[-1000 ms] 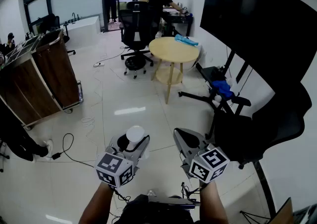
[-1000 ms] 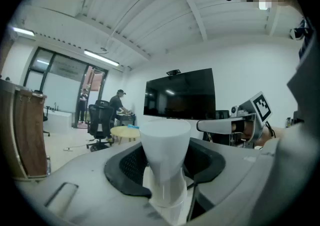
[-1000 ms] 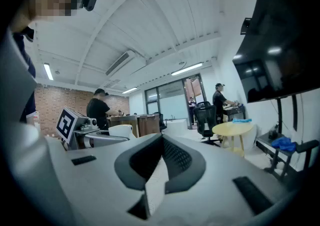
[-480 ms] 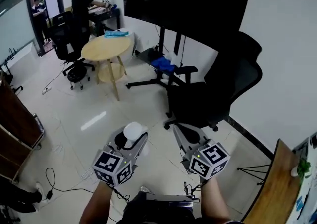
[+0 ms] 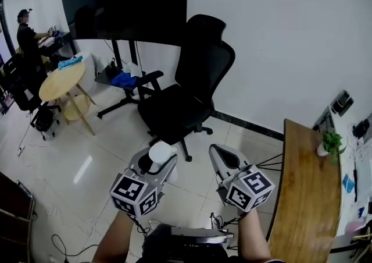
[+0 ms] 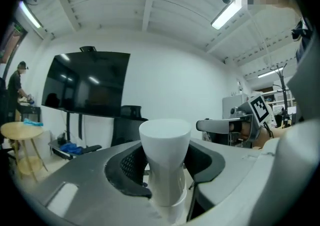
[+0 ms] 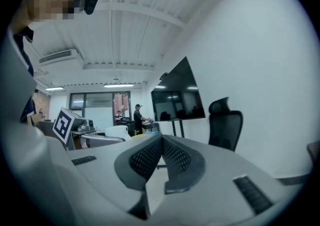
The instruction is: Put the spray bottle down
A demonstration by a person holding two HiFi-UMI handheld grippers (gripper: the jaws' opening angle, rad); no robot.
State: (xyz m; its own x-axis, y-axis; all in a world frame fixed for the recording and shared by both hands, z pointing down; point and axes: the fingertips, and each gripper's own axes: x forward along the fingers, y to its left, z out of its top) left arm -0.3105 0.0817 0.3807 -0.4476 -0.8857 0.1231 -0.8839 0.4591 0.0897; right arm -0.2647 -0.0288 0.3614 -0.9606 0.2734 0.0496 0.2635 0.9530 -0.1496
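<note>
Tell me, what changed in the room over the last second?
The wearer turned right: the table slid from the middle to the far left, the chair came to centre, and a desk appeared on the right. Nothing was grabbed or released. The left gripper still clamps the bottle; the right gripper stays shut, empty.

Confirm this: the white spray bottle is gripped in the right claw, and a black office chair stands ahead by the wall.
Not quite. The white spray bottle is gripped in the left claw, as the left gripper view shows. The right claw is shut with nothing in it. The black office chair does stand ahead by the wall.
</note>
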